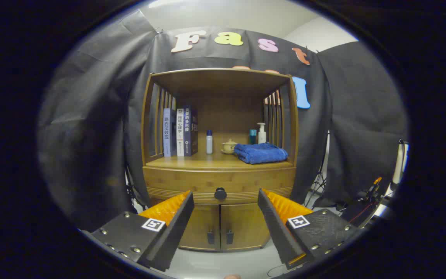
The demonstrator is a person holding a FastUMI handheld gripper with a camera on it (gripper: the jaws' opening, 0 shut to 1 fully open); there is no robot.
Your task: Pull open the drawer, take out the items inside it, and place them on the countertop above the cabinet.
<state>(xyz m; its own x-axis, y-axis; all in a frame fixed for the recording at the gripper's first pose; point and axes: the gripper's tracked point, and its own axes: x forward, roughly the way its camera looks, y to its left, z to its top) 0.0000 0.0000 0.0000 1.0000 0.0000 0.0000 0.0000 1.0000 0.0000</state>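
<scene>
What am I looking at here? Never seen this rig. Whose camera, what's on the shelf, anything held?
This is a handheld two-finger gripper that a person carries; there is no robot arm. The camera rides on it and looks forward along the jaws, which stand open, holding nothing.

Ahead is a wooden bamboo-coloured cabinet. Its drawer is closed, and the round black drawer knob sits between the jaw tips, farther off. Two small doors are below.

On the countertop above: upright books, a small white bottle, a lidded beige ceramic cup, a folded blue towel, a teal bottle and a white pump bottle.
</scene>
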